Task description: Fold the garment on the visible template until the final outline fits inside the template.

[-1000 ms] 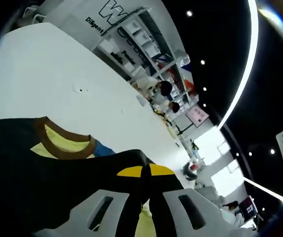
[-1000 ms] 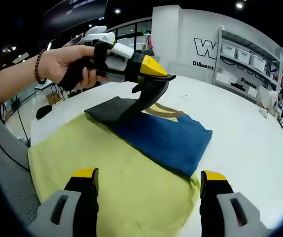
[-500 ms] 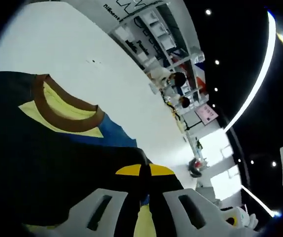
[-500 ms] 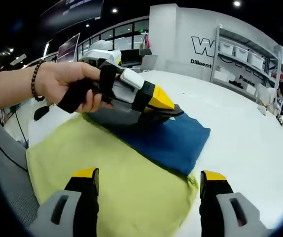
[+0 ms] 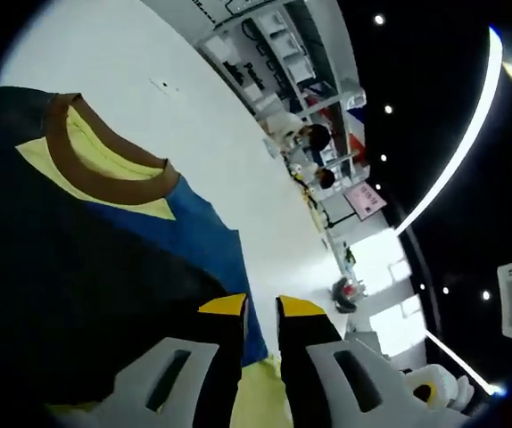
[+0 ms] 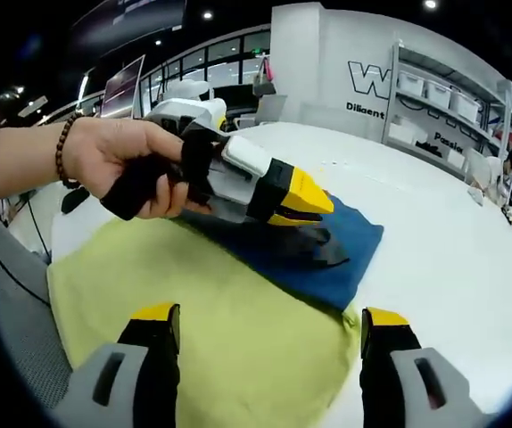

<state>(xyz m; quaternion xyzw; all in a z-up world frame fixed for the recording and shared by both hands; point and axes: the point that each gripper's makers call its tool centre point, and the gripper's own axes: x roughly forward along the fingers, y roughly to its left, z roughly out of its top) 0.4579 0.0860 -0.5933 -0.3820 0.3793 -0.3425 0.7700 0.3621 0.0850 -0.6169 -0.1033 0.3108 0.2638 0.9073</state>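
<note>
While the garment [image 6: 314,254] lies folded on the yellow template [image 6: 211,339] on the desk [image 6: 452,241], my left gripper [image 6: 314,207] parts slightly over its dark flap to release it, my right gripper [image 6: 269,343] wide apart, empty.

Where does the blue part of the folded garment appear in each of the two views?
Left gripper view: the blue part of the garment runs from the brown collar down toward the tips of the left hand-held gripper, near the picture's centre.
Right gripper view: it lies at centre right, beyond the yellow-green template, partly under the left hand-held gripper.
Shared landmark: the white shelving against the lettered wall.
</note>
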